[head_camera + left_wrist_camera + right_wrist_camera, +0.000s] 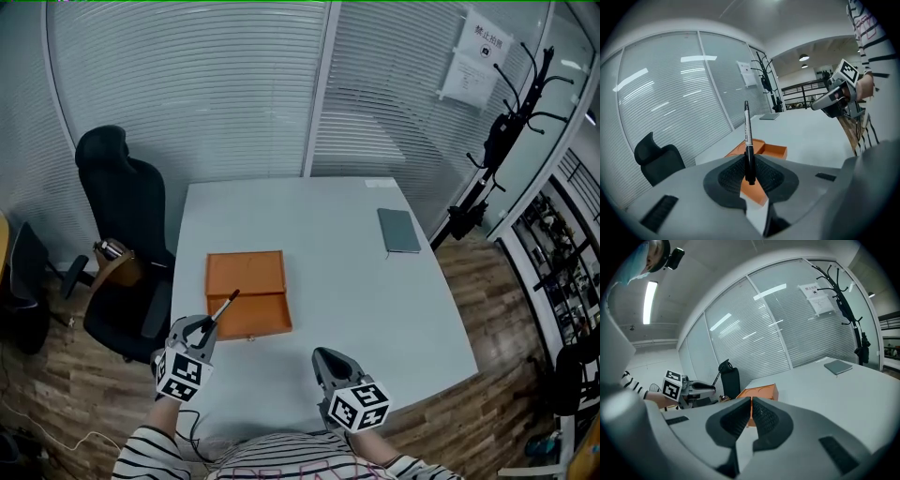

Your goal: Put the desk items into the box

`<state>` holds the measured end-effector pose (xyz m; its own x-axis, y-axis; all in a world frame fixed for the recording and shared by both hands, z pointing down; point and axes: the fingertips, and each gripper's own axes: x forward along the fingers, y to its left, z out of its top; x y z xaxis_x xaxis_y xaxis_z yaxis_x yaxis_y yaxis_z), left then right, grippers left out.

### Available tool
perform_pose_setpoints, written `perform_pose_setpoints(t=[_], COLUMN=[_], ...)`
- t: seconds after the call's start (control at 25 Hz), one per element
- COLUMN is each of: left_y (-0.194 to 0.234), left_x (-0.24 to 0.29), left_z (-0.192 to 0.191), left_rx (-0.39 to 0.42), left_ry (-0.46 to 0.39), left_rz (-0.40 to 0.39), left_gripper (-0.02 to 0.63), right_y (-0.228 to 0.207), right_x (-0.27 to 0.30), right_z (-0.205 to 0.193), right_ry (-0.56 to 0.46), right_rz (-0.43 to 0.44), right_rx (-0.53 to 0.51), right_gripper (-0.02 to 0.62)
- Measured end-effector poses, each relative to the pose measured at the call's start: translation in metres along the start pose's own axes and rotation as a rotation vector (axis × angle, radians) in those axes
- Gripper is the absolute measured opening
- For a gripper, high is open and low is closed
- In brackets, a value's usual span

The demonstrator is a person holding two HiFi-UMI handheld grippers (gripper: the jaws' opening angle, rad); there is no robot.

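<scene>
The left gripper (208, 330) is clamping a pen (225, 307) by its lower end, just at the near edge of the open orange box (247, 292), while the right gripper (328, 361) is waiting with its jaws pressed together on nothing. Dropping the pen in seems to be the step in hand, calling for a short reach over the box before the jaws are loosened. A grey notebook (399, 231) is lying well apart on the table (375, 309), and the box's inside is proving hard to make out.
</scene>
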<state>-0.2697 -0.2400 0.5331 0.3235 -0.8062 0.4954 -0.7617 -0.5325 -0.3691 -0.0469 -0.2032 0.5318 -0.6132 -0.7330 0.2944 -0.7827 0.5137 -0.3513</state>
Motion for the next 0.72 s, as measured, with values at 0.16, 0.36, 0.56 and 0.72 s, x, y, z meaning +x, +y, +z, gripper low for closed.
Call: perform_pose_setpoints(t=[0.16,0.36,0.56,0.72], left_y=[0.0,-0.008,-0.019,-0.026], left_x=[0.021,0.048,0.075,0.095], left_z=[0.004,0.005,-0.002,-0.006], left_rx=[0.057,0.144,0.223,0.262], left_ry=[0.03,0.07,0.124,0.155], left_rz=[-0.034,-0.088,-0.141,-0.183], left_gripper=[0.072,0.072,0.072,0.072], right_y=[-0.008,-0.017,-0.027,-0.036], right_x=[0.004,0.007,0.007,0.006], right_z=[0.002,0.004,0.006,0.007], right_ry=[0.003,0.004,0.001,0.002], right_rz=[-0.007,-0.015,-0.025,-0.04], right_rx=[0.005,0.013,0.019,0.026], right_gripper=[0.026,0.026,0.027,0.026])
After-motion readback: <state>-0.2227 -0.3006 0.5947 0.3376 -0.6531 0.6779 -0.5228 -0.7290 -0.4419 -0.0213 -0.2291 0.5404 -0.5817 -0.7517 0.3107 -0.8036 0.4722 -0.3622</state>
